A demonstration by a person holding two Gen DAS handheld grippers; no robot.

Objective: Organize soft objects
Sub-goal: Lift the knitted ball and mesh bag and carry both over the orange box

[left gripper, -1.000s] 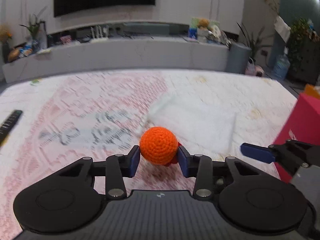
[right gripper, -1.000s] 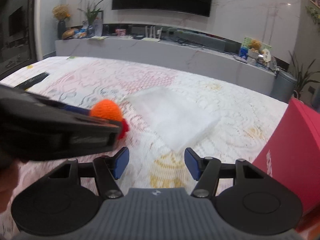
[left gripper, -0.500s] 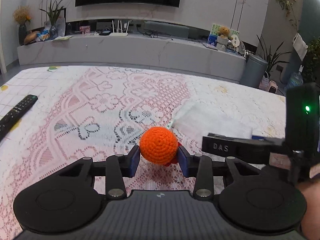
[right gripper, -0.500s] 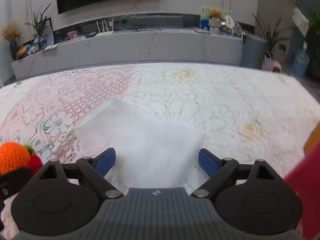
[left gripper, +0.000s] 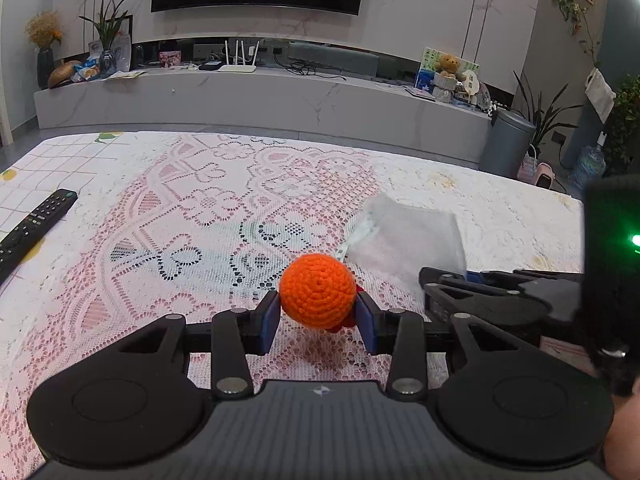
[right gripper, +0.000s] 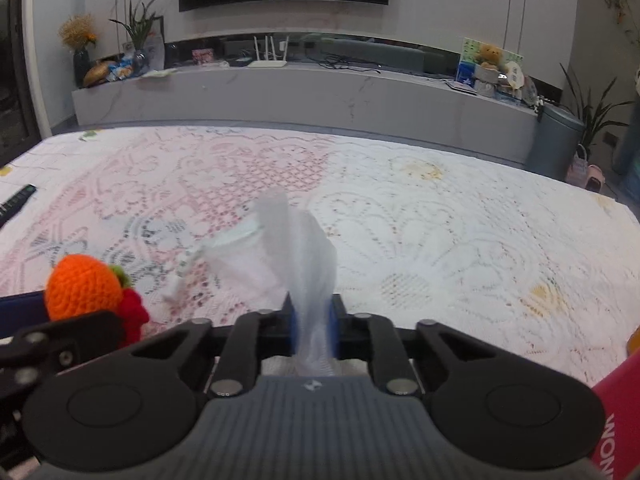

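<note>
The left gripper (left gripper: 317,316) clamps the orange crocheted ball (left gripper: 317,296) above the lace tablecloth (left gripper: 200,216), while the right gripper (right gripper: 312,320) jaws are closing on the white mesh pouch (right gripper: 288,248).

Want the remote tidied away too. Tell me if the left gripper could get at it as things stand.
Probably not yet: the left gripper is shut on the orange crochet ball. The remote itself lies uncovered on the lace cloth.

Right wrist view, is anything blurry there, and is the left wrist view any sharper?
Right wrist view: the white mesh bag is smeared by motion blur, and the lace tablecloth looks soft. Left wrist view: sharper, crochet stitches on the orange ball read clearly; fisheye bends both.
</note>
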